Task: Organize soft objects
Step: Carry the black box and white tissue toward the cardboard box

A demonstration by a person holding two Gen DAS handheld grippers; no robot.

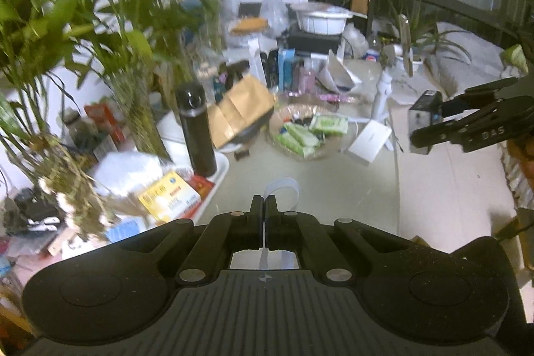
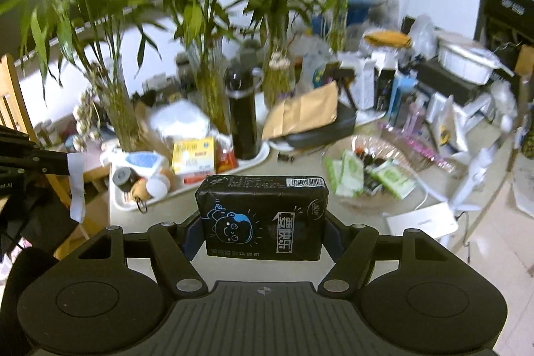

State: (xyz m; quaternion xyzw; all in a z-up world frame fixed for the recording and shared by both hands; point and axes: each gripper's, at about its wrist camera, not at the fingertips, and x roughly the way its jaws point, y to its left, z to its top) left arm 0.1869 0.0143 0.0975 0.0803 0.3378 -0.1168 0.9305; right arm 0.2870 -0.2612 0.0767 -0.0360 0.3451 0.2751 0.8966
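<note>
A black pack of tissues (image 2: 263, 216) with a blue cartoon face sits between my right gripper's (image 2: 262, 222) fingers, held above the table. The left wrist view shows that right gripper (image 1: 430, 122) at the right edge with the pack (image 1: 424, 115) in its tips. My left gripper (image 1: 265, 199) is shut on a thin white strip (image 1: 282, 186) that loops past the tips. From the right wrist view, the strip (image 2: 76, 186) hangs from the left gripper (image 2: 63, 165). A glass bowl (image 1: 283, 152) (image 2: 337, 152) on the table holds several green tissue packs (image 1: 300, 135) (image 2: 350, 169).
A black flask (image 1: 195, 129) (image 2: 242, 119) stands on a white tray (image 1: 222, 169) full of boxes. A brown envelope (image 1: 240, 112), a flat white box (image 1: 368, 137), bamboo plants (image 1: 140, 22) and bottles crowd the table. A wooden chair (image 2: 10, 95) is at the left.
</note>
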